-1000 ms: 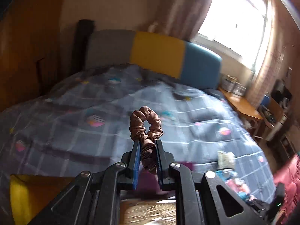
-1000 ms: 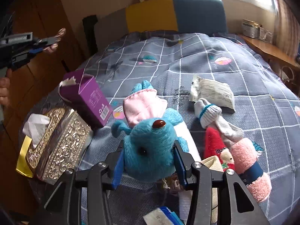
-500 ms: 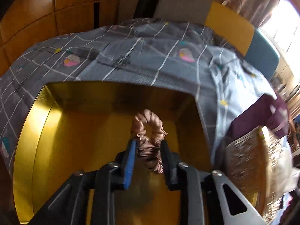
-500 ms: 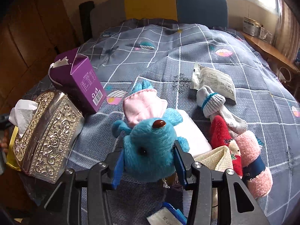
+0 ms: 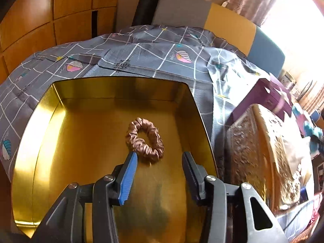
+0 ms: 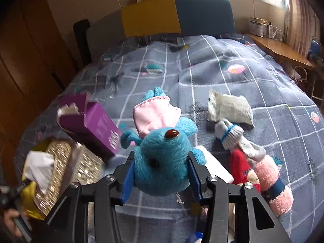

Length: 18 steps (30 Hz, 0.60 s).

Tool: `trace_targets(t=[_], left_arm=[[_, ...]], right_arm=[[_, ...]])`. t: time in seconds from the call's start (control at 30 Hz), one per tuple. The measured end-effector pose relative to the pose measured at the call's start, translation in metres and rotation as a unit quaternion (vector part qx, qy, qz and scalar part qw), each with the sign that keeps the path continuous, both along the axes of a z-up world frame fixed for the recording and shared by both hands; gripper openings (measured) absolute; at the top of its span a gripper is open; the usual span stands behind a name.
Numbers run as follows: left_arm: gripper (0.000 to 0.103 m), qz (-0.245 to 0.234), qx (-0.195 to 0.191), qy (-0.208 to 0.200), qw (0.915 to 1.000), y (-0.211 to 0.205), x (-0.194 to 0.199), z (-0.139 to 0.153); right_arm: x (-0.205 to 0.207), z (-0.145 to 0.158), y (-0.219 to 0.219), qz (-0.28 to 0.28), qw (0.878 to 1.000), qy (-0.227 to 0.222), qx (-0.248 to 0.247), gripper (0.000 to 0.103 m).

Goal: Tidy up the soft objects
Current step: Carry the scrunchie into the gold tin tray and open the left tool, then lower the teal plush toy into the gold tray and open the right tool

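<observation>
In the left wrist view a brown satin scrunchie [image 5: 144,139] lies flat on the floor of a gold tin box [image 5: 50,133]. My left gripper [image 5: 160,162] hangs just above it, its jaws opening, and no pad touches the scrunchie. In the right wrist view my right gripper [image 6: 161,174] is shut on a blue plush toy [image 6: 162,162] with a pink cloth on its back, held above the bed. Rolled socks [image 6: 230,134], a red plush [image 6: 241,167] and a pink sock [image 6: 271,182] lie on the quilt to its right.
A silver embossed tissue box [image 6: 66,166] and a purple carton [image 6: 95,123] stand left of the plush, beside the gold tin. A white packet [image 6: 230,109] lies further back on the grey checked quilt [image 6: 202,75]. A wooden wardrobe lines the left; a bedside shelf is at the right.
My left gripper swung down over the gold tin, its jaws spread, and the scrunchie dropped from them onto the tin's floor. My right gripper lifted the blue plush slightly.
</observation>
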State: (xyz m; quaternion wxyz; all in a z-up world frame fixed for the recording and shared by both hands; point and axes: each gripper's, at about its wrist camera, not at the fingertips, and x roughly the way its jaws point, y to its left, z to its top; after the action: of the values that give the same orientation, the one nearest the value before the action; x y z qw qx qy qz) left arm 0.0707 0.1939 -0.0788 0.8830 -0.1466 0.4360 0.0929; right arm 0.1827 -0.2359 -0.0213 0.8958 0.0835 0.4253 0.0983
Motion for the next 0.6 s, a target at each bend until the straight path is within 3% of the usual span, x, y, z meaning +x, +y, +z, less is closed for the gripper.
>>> trace_targets(t=[0.17,0.33,0.47,0.6], left_arm=[[0.046,-0.006,0.021,-0.011,0.9997,-0.003,-0.017,0.01],[0.046,0.013,0.022,-0.018,0.9995,0.009,-0.03,0.017],[0.046,0.03,0.019,-0.026,0.999,0.02,-0.041,0.021],[0.046,0.034,0.02,-0.035,0.9986,0.024,-0.05,0.027]], right_arm=[[0.009,0.038,0.03,0.014,0.999,-0.027,0.039,0.048],[-0.004,0.071,0.1,0.096,0.992,-0.048,0.064,0.049],[-0.018,0.073,0.171,0.171,0.982,-0.032,0.072,0.05],[-0.031,0.053,0.241,0.226,0.972,0.002,0.062,0.051]])
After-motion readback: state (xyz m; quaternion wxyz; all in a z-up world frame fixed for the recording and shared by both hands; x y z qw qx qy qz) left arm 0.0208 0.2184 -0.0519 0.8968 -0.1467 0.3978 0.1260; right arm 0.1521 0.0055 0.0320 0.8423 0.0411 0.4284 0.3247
